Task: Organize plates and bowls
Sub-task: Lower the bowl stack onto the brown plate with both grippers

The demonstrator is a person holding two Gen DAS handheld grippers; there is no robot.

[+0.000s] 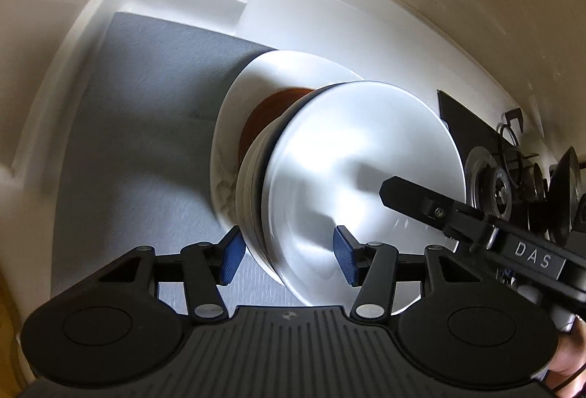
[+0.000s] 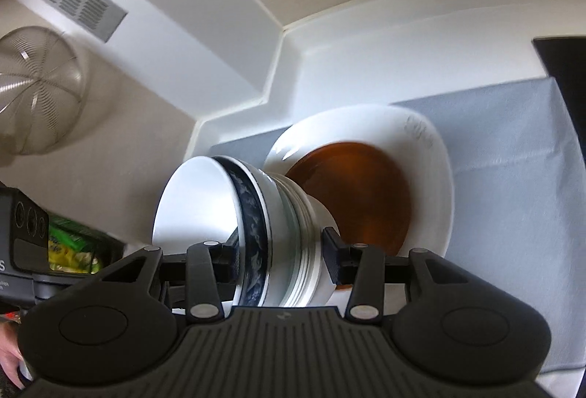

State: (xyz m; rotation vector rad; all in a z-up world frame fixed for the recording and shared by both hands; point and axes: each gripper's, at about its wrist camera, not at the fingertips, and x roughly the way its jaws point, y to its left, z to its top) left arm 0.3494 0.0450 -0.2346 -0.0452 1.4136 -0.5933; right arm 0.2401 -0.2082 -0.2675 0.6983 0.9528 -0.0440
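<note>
White walls and a white counter with a grey mat [image 2: 512, 141] fill both views, and our work sits in the middle of them.

We carry a nested stack of bowls [image 2: 263, 225], the top one with a dark blue patterned band. In the right wrist view it is at the lower centre of the frame, tilted toward the left. Just behind it, touching or nearly touching, we see a brown plate [image 2: 366, 192] lying on a large white plate [image 2: 432, 156], which rests on the mat.

Our right gripper [image 2: 280, 255] is clamped on the stack: one finger is inside the top bowl, the other presses the outer wall of the lower bowls. In the left wrist view the left gripper [image 1: 289, 258] stands with its blue pads [image 1: 232, 258] apart, one on each side of the bowl rims; we cannot tell if they touch the rims.

We judge the step to be setting the stack down on the plates. To do it well, we should bring the stack upright first, keep the right grip firm, use the left gripper as a support under the rim, and lower slowly so the bowls do not slide apart.

At the right edge of the left view is a gas stove [image 1: 512, 178], and at the upper left of the right view hangs a metal strainer [image 2: 40, 86].
</note>
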